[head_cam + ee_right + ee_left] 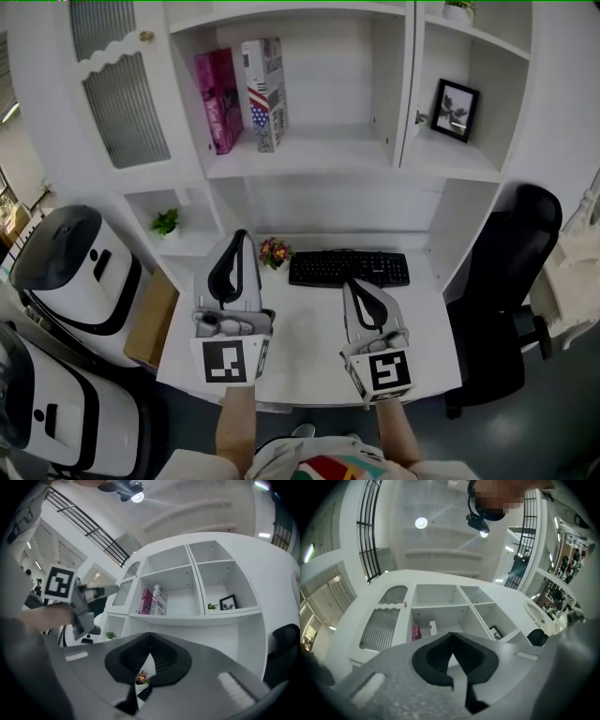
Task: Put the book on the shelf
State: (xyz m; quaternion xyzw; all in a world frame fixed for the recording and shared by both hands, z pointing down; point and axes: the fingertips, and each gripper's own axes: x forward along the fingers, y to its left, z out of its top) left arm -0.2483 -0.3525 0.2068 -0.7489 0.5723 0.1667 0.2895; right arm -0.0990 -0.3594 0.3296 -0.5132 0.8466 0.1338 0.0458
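Two books stand upright on the middle shelf: a pink book and, to its right, a white book with a flag print. Both also show small in the left gripper view, pink book and white book, and in the right gripper view, pink book and white book. My left gripper hangs over the desk's left part, shut and holding nothing, tilted up toward the shelves. My right gripper hovers over the desk in front of the keyboard, shut and holding nothing.
A black keyboard and a small flower pot sit at the back of the white desk. A framed picture stands in the right shelf bay. A black chair is at the right, white machines and a cardboard box at the left.
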